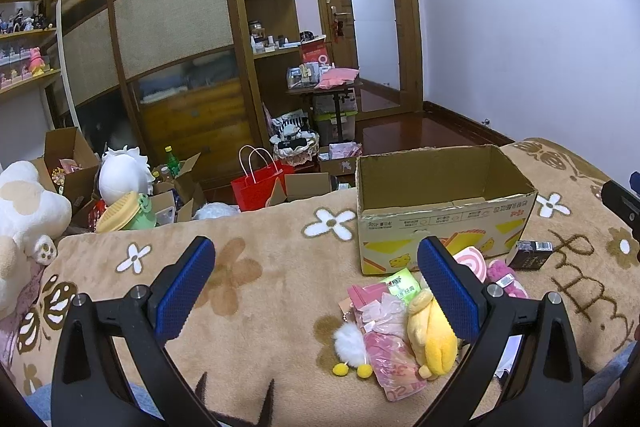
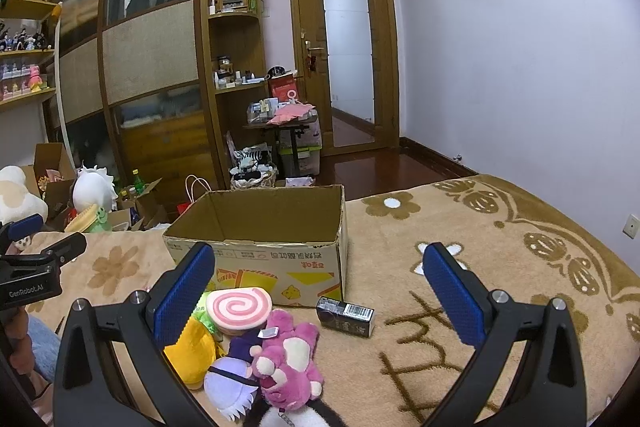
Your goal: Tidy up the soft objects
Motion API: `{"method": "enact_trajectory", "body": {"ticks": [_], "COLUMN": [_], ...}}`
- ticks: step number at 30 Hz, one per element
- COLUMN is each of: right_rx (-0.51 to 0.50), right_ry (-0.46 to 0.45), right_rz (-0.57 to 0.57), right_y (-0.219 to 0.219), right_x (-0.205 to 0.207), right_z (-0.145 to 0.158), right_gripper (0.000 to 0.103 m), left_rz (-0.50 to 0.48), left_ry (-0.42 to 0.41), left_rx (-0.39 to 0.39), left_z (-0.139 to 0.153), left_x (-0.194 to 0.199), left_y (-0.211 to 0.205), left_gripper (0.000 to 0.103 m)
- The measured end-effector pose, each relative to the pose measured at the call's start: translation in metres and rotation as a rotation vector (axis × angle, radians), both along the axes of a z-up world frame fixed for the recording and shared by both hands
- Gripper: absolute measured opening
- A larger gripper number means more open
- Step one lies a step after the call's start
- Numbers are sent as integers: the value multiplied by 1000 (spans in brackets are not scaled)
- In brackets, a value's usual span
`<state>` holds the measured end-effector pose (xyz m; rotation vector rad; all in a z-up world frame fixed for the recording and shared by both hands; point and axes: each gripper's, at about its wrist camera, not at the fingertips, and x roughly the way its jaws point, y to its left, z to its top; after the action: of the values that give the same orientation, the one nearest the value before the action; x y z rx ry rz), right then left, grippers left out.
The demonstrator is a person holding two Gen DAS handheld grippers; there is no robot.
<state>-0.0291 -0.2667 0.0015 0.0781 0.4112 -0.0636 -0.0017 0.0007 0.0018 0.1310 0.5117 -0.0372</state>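
1. Step in hand, as judged: the start of sorting. The open brown cardboard box (image 2: 256, 227) with yellow print stands on the tan flower-patterned fleece blanket (image 1: 260, 267), and no contents show inside it.
2. Left gripper (image 1: 316, 289): jaws wide, holding nothing, hovering over bare blanket left of the pile.
3. Right gripper (image 2: 318, 297): jaws wide, empty, above the toys near the box's front wall.
4. Soft objects lie in a heap just near of the box: a yellow plush toy (image 1: 432, 335), a pink swirl-roll cushion (image 2: 240, 309), a magenta plush bear (image 2: 290, 363), a lilac plush head (image 2: 230, 383) and a white pom-pom charm with yellow balls (image 1: 350, 347).
5. Next move, as judged: lower one gripper onto a single toy, close, lift clear of the box rim and release inside.
6. Obstructions: pink plastic packets (image 1: 386, 343), a green sachet (image 1: 400, 285) and a small dark carton with a barcode (image 2: 346, 315) lie among or beside the toys; none looks soft. The toys overlap, so a grasp may drag a neighbour.
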Motion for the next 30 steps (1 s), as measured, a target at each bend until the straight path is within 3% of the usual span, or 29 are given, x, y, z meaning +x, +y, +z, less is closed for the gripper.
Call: {"method": "enact_trajectory", "body": {"ticks": [30], "right_rx": [4], "right_ry": [2], "right_rz": [-4], "right_y": [-2], "right_x": [1], "right_z": [-4], "right_gripper": [103], "left_rz": [-1], "left_ry": [2], "left_rx": [2], "left_z": [-2], "left_x": [1], "left_y": [-1], "left_gripper": [100]}}
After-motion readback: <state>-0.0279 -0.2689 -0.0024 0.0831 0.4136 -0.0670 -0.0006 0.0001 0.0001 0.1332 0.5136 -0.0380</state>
